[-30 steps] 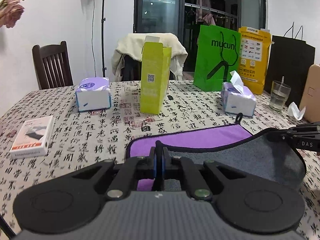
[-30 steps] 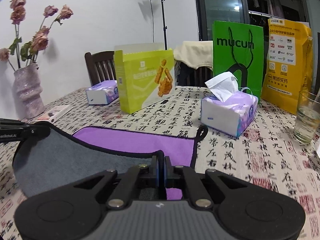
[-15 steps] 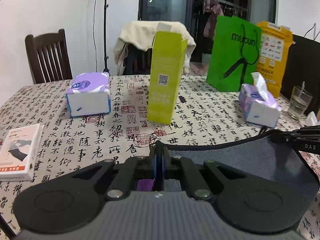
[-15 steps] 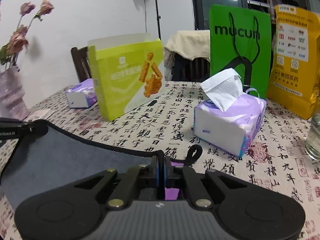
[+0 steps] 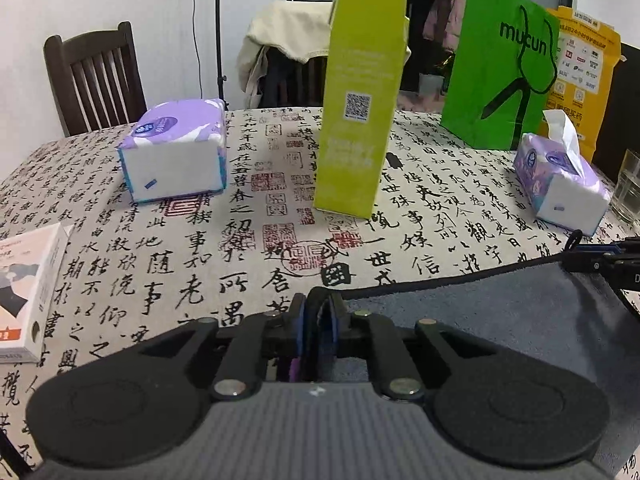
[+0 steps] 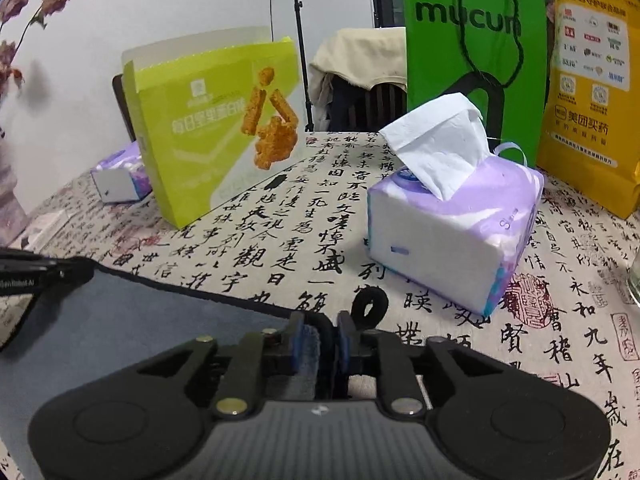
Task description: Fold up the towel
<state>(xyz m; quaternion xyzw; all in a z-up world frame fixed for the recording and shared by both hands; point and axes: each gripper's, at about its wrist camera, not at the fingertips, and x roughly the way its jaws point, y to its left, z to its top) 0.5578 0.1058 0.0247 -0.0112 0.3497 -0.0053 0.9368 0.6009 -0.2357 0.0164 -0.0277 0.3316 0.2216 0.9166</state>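
blue-padded fingers (image 5: 298, 326) of the left gripper (image 5: 318, 320) stand slightly parted, with the black-bound corner of the towel (image 5: 500, 312) between them; a sliver of purple shows beneath. the right gripper (image 6: 320, 334) has its fingers (image 6: 298, 340) set the same way around the towel's (image 6: 140, 320) other corner, a black hanging loop (image 6: 370, 306) poking up just beside them. whether either pair is pressing on the cloth i cannot tell.

between the two corners the towel's grey face spreads low over the bench (image 5: 200, 248), its dark hem running from one gripper to the other. the right gripper's tip appears at the right edge of the left view, at the hem.

beyond the hem, on the calligraphy-print cloth, an open tissue pack (image 6: 452, 228) sits near the right gripper, a sheet pulled up from its top. a lime snack box (image 5: 360, 120) stands upright mid-bench, with a second, closed tissue pack (image 5: 176, 152) to its left. a white carton (image 5: 28, 292) lies at the left edge. a green mucun bag (image 6: 472, 60) and a yellow bag (image 6: 592, 80) stand at the far side.
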